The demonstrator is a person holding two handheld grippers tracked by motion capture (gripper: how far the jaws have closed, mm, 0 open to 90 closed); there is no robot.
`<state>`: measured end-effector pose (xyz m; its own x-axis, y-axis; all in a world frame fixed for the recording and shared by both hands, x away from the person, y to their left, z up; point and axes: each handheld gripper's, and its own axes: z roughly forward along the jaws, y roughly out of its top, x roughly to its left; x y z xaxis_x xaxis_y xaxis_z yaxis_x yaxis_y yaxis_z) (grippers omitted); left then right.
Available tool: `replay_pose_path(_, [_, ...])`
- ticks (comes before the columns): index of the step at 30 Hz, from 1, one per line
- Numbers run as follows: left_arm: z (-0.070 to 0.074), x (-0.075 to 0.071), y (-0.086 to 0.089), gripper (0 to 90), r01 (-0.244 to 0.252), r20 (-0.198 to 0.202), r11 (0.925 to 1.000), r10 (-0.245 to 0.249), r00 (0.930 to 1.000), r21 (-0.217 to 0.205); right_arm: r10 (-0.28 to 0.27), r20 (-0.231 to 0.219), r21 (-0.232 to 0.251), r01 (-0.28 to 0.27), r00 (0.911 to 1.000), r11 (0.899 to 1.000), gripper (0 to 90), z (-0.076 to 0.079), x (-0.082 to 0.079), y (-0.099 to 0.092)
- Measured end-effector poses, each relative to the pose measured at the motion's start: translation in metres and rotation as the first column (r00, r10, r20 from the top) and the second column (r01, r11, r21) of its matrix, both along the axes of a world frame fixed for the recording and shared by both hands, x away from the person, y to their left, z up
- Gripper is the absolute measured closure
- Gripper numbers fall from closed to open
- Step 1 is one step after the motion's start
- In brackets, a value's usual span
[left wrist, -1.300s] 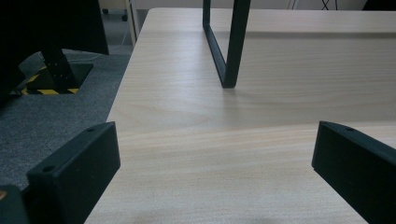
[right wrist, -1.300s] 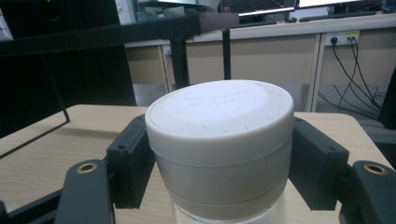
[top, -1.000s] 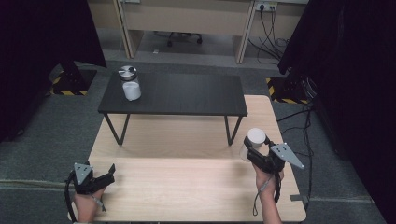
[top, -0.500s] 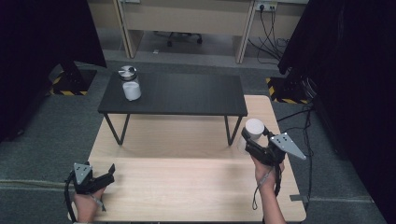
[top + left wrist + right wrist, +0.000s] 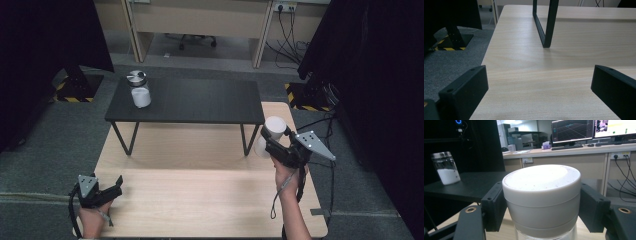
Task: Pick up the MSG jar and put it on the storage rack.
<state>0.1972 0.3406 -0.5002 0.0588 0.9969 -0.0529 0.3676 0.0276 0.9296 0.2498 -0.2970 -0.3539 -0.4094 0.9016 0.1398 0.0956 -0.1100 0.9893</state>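
Spanning the lower centre of the high view: light wooden table, bare planks, largest item. Standing on its far half, frame centre: low black table, its black leg at the top centre of the left gripper view, ahead of the jaws. Upper left of the black top: clear jar with metal lid, upright, lower part filled with white powder; same jar at left in the right gripper view. Right of centre, raised above the wooden table: right gripper, jaws clamped on the sides of a white-lidded jar, glass below the lid, contents not discernible. Lower left: left gripper, low over the table, jaws spread wide apart, nothing between them.
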Motion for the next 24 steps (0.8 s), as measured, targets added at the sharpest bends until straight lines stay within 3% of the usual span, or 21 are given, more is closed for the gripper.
replay_pose_path(4, [0.0,0.0,0.0,0.2,-0.004,-0.001,1.0,0.004,1.0,-0.007,-0.002,0.004,-0.017,0.002,1.0,1.0,32.0,0.007,0.003,0.004])
replay_pose_path(24, [-0.001,0.0,0.0,0.3,0.006,0.003,1.0,-0.006,1.0,0.003,0.018,0.007,0.001,-0.018,0.9998,1.0,32.0,0.045,0.017,0.022])
